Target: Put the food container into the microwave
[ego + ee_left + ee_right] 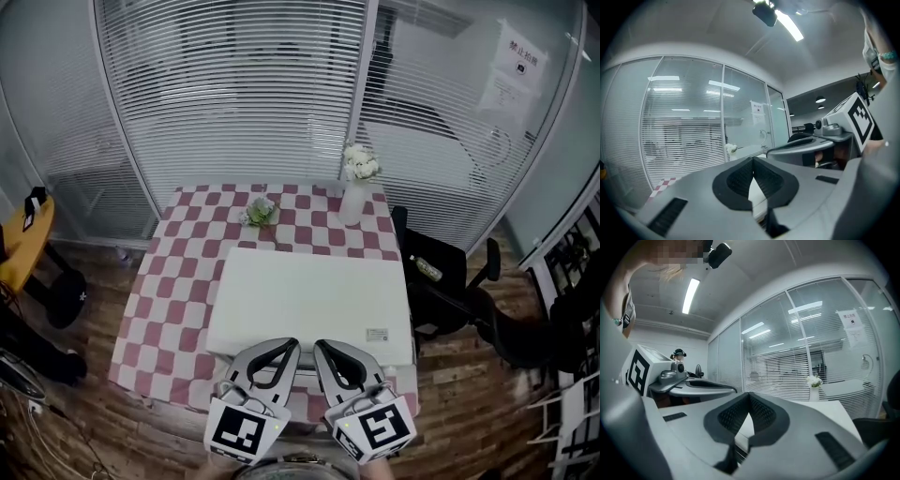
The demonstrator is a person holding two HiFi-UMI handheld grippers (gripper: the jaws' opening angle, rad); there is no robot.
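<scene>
Food container appears in no view, so its weight and grip point cannot be judged. Head view: left gripper (287,346) and right gripper (324,346) hover at a white box's (309,291) near edge on the checked surface (169,281). Gripper views: both pairs of fingers (738,180) are together and empty.

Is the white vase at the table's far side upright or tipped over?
Upright: the vase stands on the checked tablecloth, flowers on top.
</scene>
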